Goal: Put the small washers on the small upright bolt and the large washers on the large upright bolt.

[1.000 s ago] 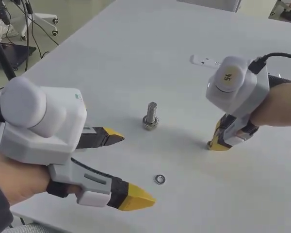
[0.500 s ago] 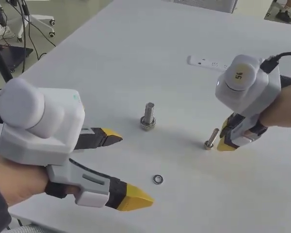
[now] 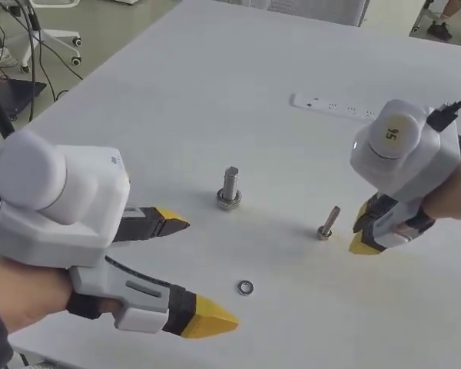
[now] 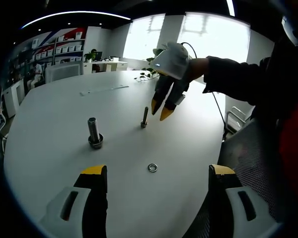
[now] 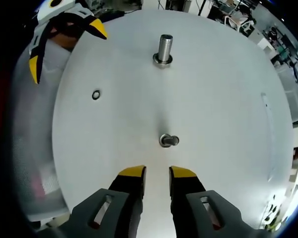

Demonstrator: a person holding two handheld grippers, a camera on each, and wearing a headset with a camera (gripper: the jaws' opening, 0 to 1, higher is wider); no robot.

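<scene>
small bolt (image 3: 328, 223) stood upright on counter (image 3: 177, 100) | my right gripper (image 3: 363, 244) just beside it, fingers slightly apart, empty | large bolt (image 3: 230, 188) upright, well apart | washer (image 3: 246, 287) lay flat (on neither bolt) near my left gripper (image 3: 200, 269), fingers wide apart

The surface (image 3: 177, 100) lies bare between the large bolt (image 3: 229, 188) and the small bolt (image 3: 328, 223), which stand well apart, with open room above both. The washer (image 3: 246, 287) lies alone on open surface, ahead of the left gripper (image 3: 203, 270), whose jaws are spread wide. The right gripper (image 3: 366, 242) hangs just beside the small bolt, closing off that side. A power strip (image 3: 334, 108) lies well behind.
</scene>
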